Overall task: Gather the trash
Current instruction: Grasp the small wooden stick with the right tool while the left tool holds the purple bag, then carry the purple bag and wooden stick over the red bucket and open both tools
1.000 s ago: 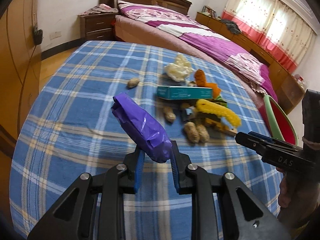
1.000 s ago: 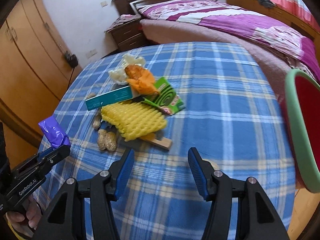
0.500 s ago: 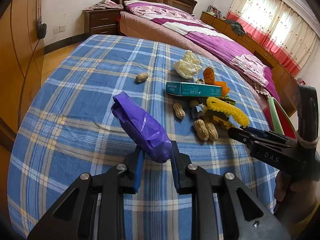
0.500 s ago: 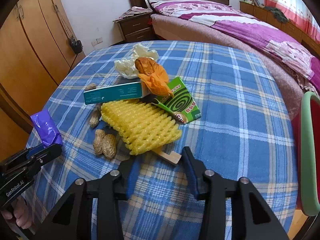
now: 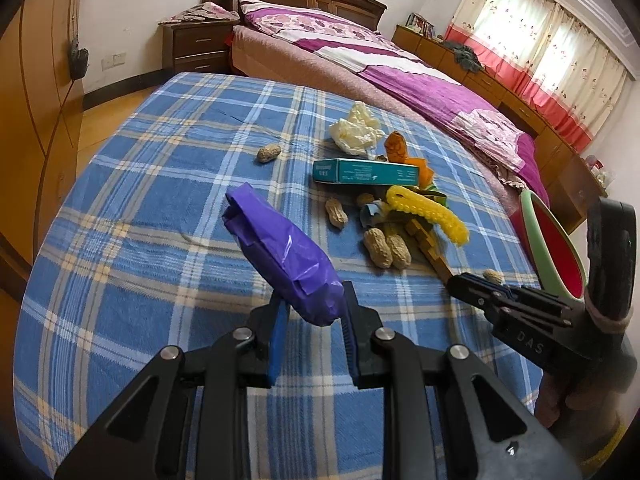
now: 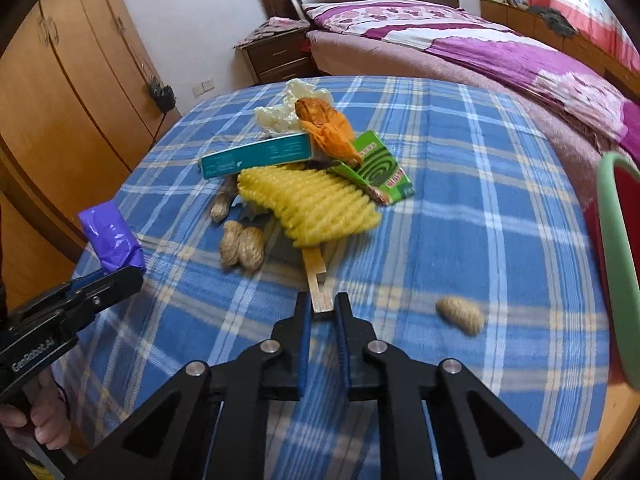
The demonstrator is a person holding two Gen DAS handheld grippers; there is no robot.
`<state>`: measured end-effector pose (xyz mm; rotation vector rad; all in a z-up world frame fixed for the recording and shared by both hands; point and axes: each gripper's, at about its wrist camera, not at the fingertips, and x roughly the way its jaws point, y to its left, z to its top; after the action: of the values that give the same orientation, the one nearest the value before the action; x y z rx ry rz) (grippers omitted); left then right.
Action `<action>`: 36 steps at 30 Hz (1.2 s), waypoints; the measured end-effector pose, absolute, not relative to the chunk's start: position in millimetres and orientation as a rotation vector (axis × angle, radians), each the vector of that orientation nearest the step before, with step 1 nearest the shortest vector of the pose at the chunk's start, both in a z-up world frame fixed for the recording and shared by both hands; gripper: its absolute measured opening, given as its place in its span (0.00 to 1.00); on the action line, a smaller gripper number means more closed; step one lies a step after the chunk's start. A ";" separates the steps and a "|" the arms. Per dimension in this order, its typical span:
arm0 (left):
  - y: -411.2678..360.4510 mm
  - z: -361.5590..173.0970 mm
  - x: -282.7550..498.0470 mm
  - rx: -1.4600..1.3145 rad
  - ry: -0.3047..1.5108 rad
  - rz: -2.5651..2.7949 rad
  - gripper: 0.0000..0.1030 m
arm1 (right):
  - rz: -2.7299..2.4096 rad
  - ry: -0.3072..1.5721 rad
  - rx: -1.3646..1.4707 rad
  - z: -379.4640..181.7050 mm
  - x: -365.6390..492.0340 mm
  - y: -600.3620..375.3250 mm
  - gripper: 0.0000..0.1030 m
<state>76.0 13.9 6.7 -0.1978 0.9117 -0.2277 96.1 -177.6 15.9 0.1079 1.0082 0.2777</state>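
Holding a crumpled purple bag clamped between its fingers, the left gripper hovers over the blue plaid tabletop, while to its right the right gripper has its fingers nearly closed on a wooden stick poking from under yellow foam netting in the trash pile.

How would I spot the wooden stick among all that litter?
Start at the blue plaid table and find the trash pile. A yellow foam net lies at its near edge. The wooden stick pokes out from under it, its end between the right hand-held gripper fingers: the only flat, pale wood there.
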 end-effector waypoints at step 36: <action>-132.4 61.6 73.8 -0.045 0.865 -0.541 0.24 | 0.101 0.690 0.508 88.3 -5.2 -325.2 0.12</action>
<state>73.8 -132.4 61.6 -0.0453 0.8651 -0.5408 -5.2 -325.2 88.3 0.5079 0.6897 0.1006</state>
